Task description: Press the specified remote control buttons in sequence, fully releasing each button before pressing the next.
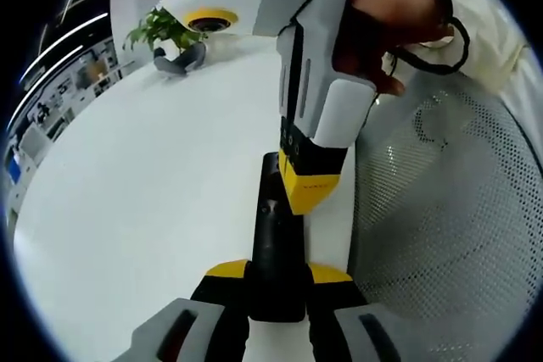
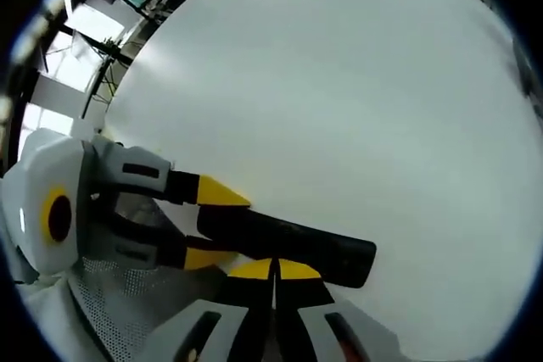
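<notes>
A slim black remote (image 1: 273, 235) lies lengthwise on the white table (image 1: 153, 184). My left gripper (image 1: 278, 271) is shut on its near end, one yellow-tipped jaw on each side. From the upper right a hand (image 1: 382, 14) brings in my right gripper (image 1: 310, 191); its yellow tips are pressed together and rest on the remote's top face. In the right gripper view the right gripper (image 2: 275, 270) stands shut, its tips down on the remote (image 2: 293, 247). There the left gripper (image 2: 212, 225) clamps the remote's left end.
A small potted plant (image 1: 165, 30) stands at the far side of the table beside a white device with a yellow ring (image 1: 210, 18). A white mesh chair back (image 1: 450, 209) runs along the table's right edge, close to the remote. Open tabletop (image 2: 339, 82) stretches beyond.
</notes>
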A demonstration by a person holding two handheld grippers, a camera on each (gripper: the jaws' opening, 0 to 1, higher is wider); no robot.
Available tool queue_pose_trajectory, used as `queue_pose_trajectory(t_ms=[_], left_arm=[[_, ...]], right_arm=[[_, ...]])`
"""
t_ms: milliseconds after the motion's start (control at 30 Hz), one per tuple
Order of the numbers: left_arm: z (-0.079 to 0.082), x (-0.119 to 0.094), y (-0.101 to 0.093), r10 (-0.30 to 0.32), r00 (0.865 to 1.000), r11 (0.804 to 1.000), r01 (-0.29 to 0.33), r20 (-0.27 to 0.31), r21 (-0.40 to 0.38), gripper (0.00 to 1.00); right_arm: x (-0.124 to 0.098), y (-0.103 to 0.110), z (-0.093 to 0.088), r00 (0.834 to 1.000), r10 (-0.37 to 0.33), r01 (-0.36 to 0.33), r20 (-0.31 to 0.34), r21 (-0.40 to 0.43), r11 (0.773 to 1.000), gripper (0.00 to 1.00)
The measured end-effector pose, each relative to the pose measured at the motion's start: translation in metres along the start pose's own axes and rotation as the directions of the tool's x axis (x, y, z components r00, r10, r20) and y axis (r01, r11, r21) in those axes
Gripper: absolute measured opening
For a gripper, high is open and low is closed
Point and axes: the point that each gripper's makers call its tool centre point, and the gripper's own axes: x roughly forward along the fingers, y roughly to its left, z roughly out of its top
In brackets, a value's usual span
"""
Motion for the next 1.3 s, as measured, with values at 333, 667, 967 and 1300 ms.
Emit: queue_pose_trajectory(t_ms=[333, 667, 967, 1300], left_arm=[[0.0, 0.001, -0.001, -0.007, 1.0, 1.0, 0.007, 0.003, 0.011, 0.24], [0.0, 0.0, -0.003, -0.008, 1.0, 1.0, 0.008, 0.013, 0.007, 0.24], [0.001, -0.001, -0.002, -0.012, 1.0, 1.0, 0.012, 0.02, -0.003, 0.24], [0.001, -0.001, -0.001, -0.013, 1.0, 1.0, 0.013, 0.024, 0.002, 0.24]], right_arm=[[0.005, 0.0, -0.003, 0.997, -0.069, 0.066, -0.046, -0.062, 0.996, 0.0], [0.0, 0.001, -0.004, 1.0, 0.028, -0.027, -0.011, 0.07, 0.997, 0.0], [0.0, 0.009, 0.007, 0.998, 0.035, -0.037, 0.059, 0.024, 0.999, 0.0], [0.003, 0.012, 0.014, 0.996, 0.038, -0.038, 0.075, -0.009, 0.999, 0.0]])
